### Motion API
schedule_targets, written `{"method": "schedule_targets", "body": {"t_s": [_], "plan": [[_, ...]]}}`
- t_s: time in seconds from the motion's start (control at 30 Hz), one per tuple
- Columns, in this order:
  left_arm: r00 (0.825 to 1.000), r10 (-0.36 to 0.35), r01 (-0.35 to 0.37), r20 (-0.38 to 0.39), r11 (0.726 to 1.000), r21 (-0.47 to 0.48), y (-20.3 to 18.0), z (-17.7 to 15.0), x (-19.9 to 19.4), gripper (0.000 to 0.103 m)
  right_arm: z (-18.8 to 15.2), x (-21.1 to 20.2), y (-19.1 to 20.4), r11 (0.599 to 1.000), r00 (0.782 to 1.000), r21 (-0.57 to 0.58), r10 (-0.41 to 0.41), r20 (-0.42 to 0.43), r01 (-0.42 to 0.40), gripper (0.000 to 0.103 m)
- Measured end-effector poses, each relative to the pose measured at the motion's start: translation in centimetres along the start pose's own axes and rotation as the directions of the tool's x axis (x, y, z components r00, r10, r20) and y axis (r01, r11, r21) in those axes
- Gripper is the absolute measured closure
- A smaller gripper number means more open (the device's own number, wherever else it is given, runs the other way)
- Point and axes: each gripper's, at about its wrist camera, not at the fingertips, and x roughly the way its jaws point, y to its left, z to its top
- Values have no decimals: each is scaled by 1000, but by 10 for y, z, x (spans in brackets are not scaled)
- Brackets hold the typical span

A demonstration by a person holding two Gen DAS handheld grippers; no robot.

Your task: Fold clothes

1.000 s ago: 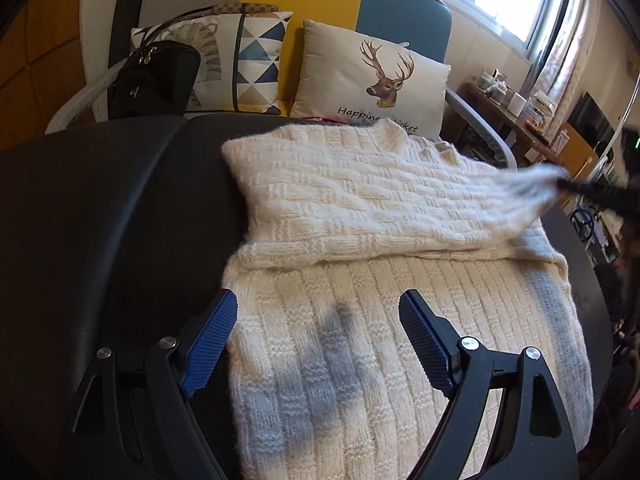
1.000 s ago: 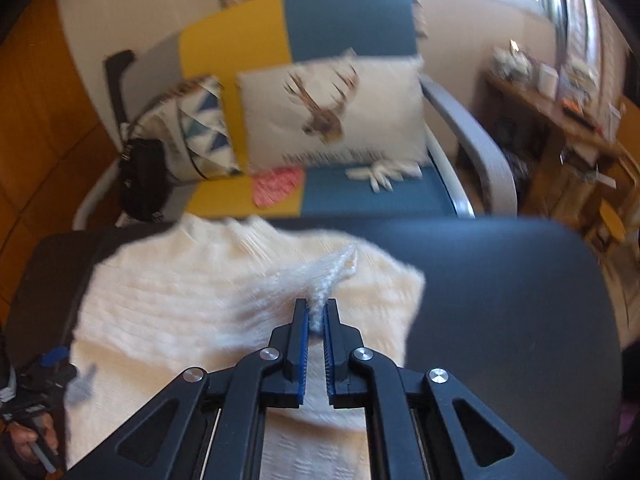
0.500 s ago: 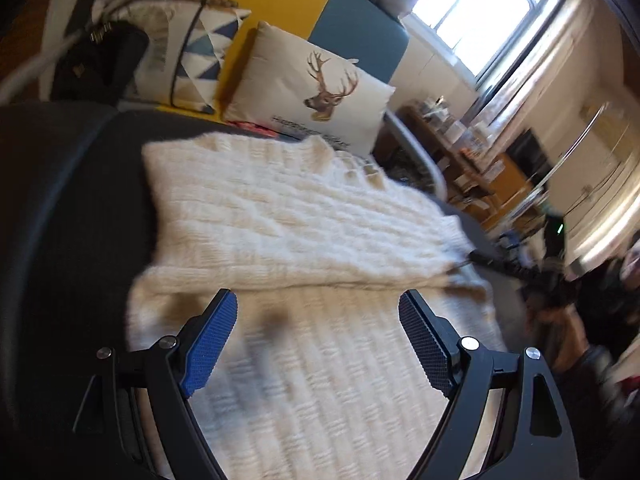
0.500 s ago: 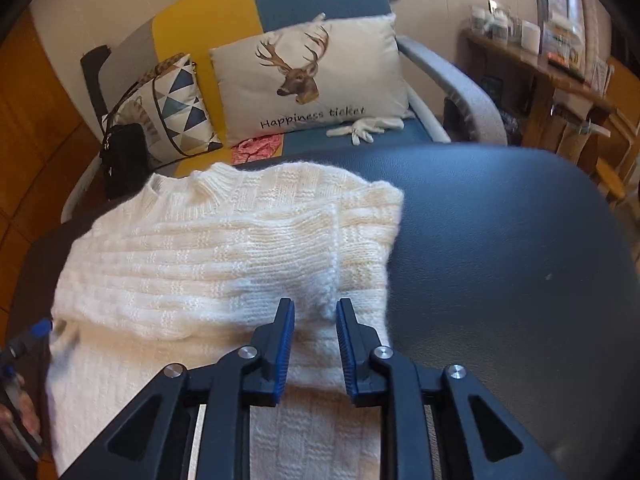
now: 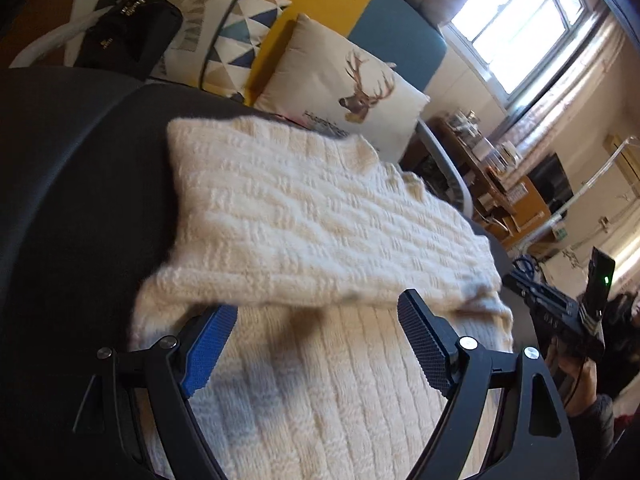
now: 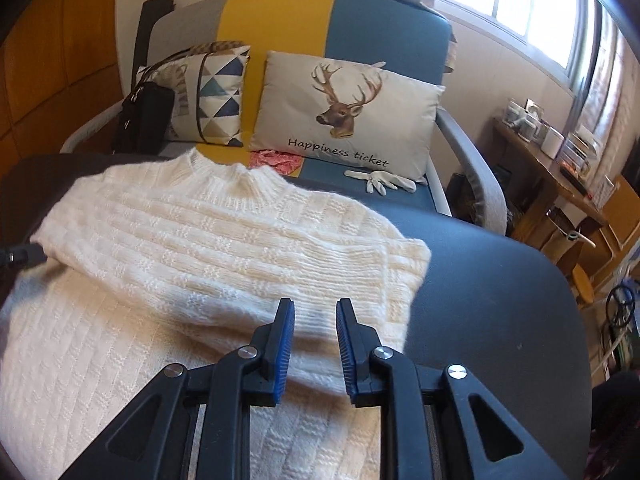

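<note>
A cream knitted sweater [image 5: 320,224] lies flat on a dark table [image 5: 68,184], with both sleeves folded across the chest. It also shows in the right wrist view [image 6: 192,256]. My left gripper [image 5: 316,344] is open wide and empty, just above the sweater's body below the folded sleeve. My right gripper [image 6: 314,332] is open a little and empty, at the cuff of the folded sleeve near the sweater's right edge. The right gripper also shows in the left wrist view [image 5: 520,284], at the sweater's right edge.
Behind the table stands a yellow and blue armchair [image 6: 360,28] with a deer cushion [image 6: 348,108], a triangle-pattern cushion [image 6: 212,96], a black bag [image 6: 144,120] and white gloves [image 6: 380,180]. A wooden shelf [image 6: 560,160] with jars is at the right.
My right gripper carried the sleeve cuff leftward over the chest, laid it down, then opened and let it go. My left gripper stayed open and shifted slightly over the sweater.
</note>
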Motion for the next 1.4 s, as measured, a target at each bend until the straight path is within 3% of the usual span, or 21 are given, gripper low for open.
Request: {"method": "schedule_targets", "body": {"t_s": [0.03,0.1,0.2,0.3,0.4,0.5,0.57,0.7,0.87,1.0,1.17,1.2,1.27,1.4], "plan": [[1000,10,-9,18,1000,-9,0,0,-2,38,0,5,3,1000,1000,-15,-24,-11,24,82],[997,57,-55,45,998,-25,1,1,-7,73,1,16,8,997,997,-44,-71,-35,70,82],[992,112,-109,64,993,-52,9,1,-10,84,-5,39,8,996,991,-45,-76,-110,72,82],[985,148,-141,91,986,-85,16,2,-15,91,-8,41,4,998,994,-20,-54,-97,53,82],[977,170,-163,130,985,-59,12,-1,-23,91,-9,37,-3,999,996,11,-28,-90,30,82],[986,162,-160,25,984,-77,21,-9,-7,87,-12,44,-5,999,994,34,-12,-107,15,82],[989,147,-146,13,986,-82,24,-13,-11,82,-11,43,-8,999,994,50,-1,-111,6,82],[991,133,-130,32,987,-95,29,-18,-39,66,-3,35,-10,998,994,69,13,-108,-5,82],[993,85,-79,86,994,-69,23,-5,-47,65,11,18,19,996,996,23,83,-37,-82,82],[992,62,-60,109,998,-21,9,12,-35,65,20,24,48,993,993,-36,110,-42,-112,82],[980,196,-197,45,980,11,17,18,-8,63,20,57,62,986,979,31,166,-118,-164,81],[974,222,-223,33,975,13,21,18,-4,57,20,57,65,986,982,21,164,-94,-163,80],[962,274,-275,9,961,20,28,18,4,56,24,53,61,984,981,32,179,-81,-177,80],[975,213,-214,57,977,15,23,23,-12,56,38,40,47,973,974,76,222,-48,-218,80]]}}
